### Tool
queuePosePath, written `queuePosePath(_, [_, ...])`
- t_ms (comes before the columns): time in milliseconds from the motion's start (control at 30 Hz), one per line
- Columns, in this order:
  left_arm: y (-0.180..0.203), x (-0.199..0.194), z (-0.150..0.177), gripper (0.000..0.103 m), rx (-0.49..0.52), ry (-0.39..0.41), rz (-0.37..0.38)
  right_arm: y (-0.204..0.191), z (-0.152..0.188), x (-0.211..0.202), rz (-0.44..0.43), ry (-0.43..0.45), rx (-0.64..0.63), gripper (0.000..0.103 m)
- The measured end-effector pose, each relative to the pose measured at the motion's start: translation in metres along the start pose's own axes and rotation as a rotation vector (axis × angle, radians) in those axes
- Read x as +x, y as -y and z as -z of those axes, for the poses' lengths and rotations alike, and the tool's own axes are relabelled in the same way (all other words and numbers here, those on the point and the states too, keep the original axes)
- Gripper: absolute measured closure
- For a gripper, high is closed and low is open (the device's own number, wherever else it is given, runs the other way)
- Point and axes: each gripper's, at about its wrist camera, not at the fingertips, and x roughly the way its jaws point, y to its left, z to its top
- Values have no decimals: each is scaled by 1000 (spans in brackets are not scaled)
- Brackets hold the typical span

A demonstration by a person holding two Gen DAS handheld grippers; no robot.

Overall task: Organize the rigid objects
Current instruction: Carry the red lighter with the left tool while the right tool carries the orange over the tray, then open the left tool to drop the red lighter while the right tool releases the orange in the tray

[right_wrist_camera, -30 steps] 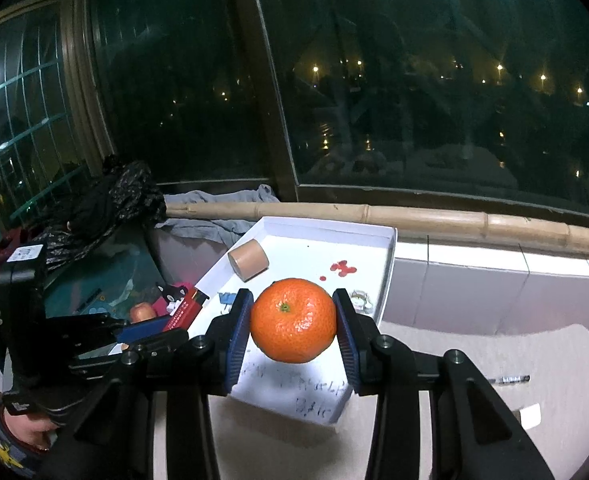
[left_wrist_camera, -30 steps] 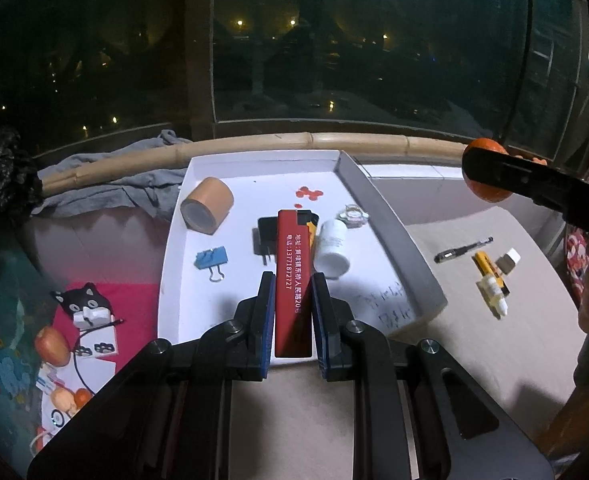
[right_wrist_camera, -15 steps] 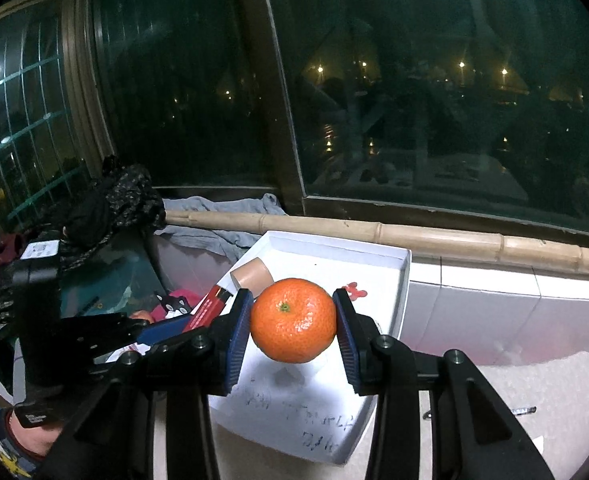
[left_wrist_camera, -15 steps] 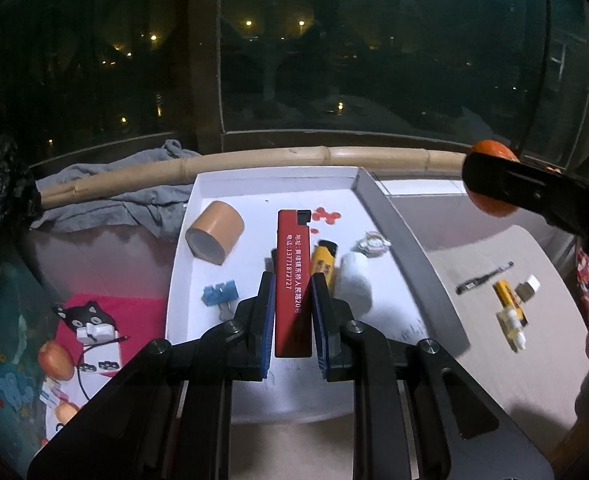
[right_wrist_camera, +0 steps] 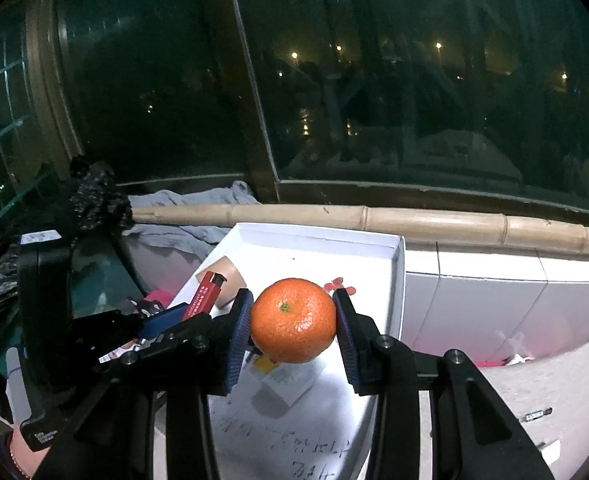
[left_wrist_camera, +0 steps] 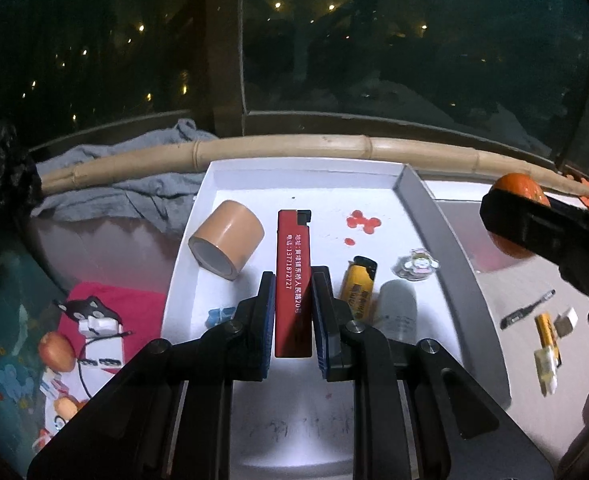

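My left gripper (left_wrist_camera: 293, 300) is shut on a long red lighter (left_wrist_camera: 293, 280) with white print and holds it above the white tray (left_wrist_camera: 446, 232). My right gripper (right_wrist_camera: 292, 320) is shut on an orange (right_wrist_camera: 293, 320), held over the tray's (right_wrist_camera: 398, 280) right side; the orange also shows at the right edge of the left wrist view (left_wrist_camera: 516, 192). In the tray lie a tan tape roll (left_wrist_camera: 226, 244), a yellow lighter (left_wrist_camera: 358, 288), a white bottle (left_wrist_camera: 398, 312), a blue binder clip (left_wrist_camera: 220, 316) and a small badge (left_wrist_camera: 416, 268).
A bamboo pole (left_wrist_camera: 334, 148) and grey cloth (left_wrist_camera: 126, 188) lie behind the tray under dark windows. A pen (left_wrist_camera: 528, 310), a yellow tube (left_wrist_camera: 546, 340) and a small white block (left_wrist_camera: 566, 320) lie on the grey mat at right. Toys and an apple (left_wrist_camera: 56, 352) lie at left.
Both grippers have moved forward over the tray with their loads still held. The tray and its contents look closer in both views.
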Motion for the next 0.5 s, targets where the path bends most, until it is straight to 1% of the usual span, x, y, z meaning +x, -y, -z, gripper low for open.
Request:
queuePosePath(167, [-3,17,-1,87,-25,-26,-13,2,0,20,21,-37,11,63])
queuePosePath(267, [-4,24,-1,87,-34,-41,-3,3,1,32,27,-62,20,63])
queuePosePath(400, [-5,29,-3,87,-43,-47,-5,2,5,49,60,-81,3,63])
queuePosePath(500, [-6,33,-3,86,-53,-52,-10,4,7,58,69,-97,8,63])
